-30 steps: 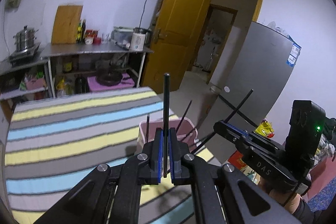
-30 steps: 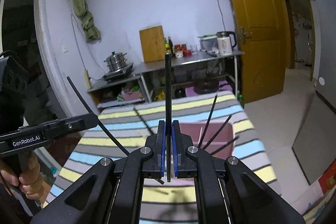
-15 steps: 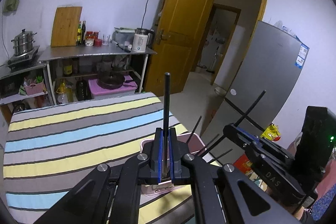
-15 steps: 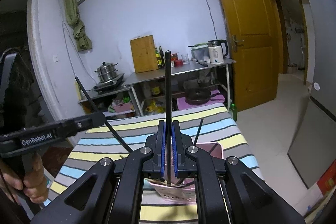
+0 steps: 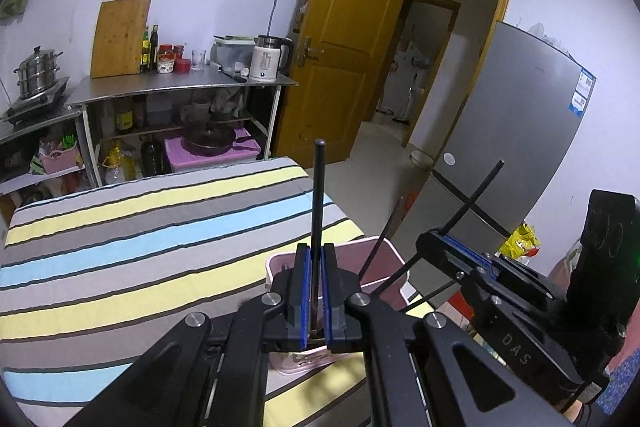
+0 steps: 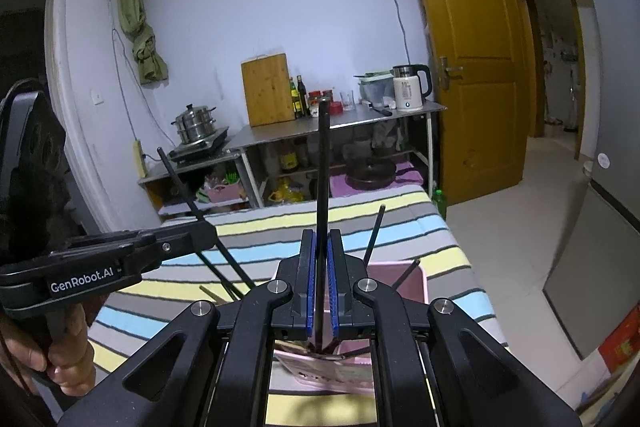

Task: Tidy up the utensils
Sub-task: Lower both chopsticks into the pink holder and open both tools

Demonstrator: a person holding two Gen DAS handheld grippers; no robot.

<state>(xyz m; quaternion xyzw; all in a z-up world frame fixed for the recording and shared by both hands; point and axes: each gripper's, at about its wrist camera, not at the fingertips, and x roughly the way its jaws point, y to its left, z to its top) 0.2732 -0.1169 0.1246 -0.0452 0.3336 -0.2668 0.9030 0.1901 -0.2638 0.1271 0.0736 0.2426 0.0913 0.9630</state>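
My left gripper (image 5: pixel 315 291) is shut on a black chopstick (image 5: pixel 318 203) that stands upright, its lower end over a pink utensil holder (image 5: pixel 384 255) on the striped table. My right gripper (image 6: pixel 321 287) is shut on another black chopstick (image 6: pixel 323 171), also upright above the same pink holder (image 6: pixel 416 277). Several black chopsticks (image 5: pixel 380 235) lean in the holder. The right gripper shows in the left wrist view (image 5: pixel 436 247), and the left gripper in the right wrist view (image 6: pixel 200 235). Both hover close together at the holder.
The striped tablecloth (image 5: pixel 140 235) covers the table. Beyond it stands a steel shelf (image 5: pixel 180 87) with a kettle, bottles and a cutting board. A yellow door (image 5: pixel 344 39) and a grey fridge (image 5: pixel 520 131) are at the right. A hand (image 6: pixel 52 359) grips the left tool.
Both grippers have lowered and drawn in over the pink holder, each still clamping its chopstick. The holder now sits right under the fingers.
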